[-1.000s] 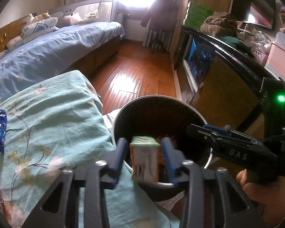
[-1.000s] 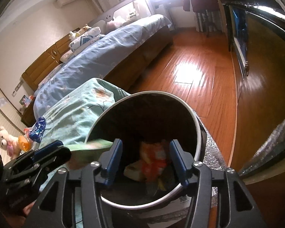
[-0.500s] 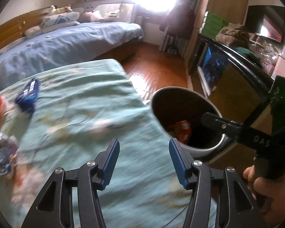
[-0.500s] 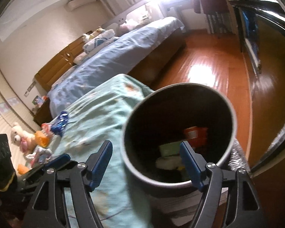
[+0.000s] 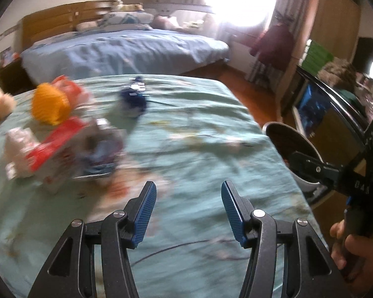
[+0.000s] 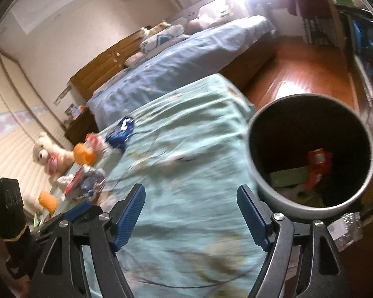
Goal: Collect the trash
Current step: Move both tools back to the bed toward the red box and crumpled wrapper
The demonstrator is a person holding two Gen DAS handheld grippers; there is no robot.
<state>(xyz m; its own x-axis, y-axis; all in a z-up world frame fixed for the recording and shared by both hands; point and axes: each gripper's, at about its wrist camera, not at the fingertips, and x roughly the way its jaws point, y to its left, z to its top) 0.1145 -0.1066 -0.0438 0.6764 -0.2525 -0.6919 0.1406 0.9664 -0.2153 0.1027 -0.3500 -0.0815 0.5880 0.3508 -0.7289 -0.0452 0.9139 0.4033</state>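
Bedroom, wrappers littered the teal bedspread [image 5: 199, 149].
Both hand-held grippers, left [image 5: 185, 211] and right [image 6: 190, 213], gaped empty beside the trash bin [image 6: 266, 188], ready for wrappers.

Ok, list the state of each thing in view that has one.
left hand-held gripper: open, empty
right hand-held gripper: open, empty
trash bin: uncovered, holding a green carton and an orange wrapper
blue wrapper: lying on the green bedspread, uncollected

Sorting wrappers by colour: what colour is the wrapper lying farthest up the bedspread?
Dark blue wrapper, clearest in the right wrist view.
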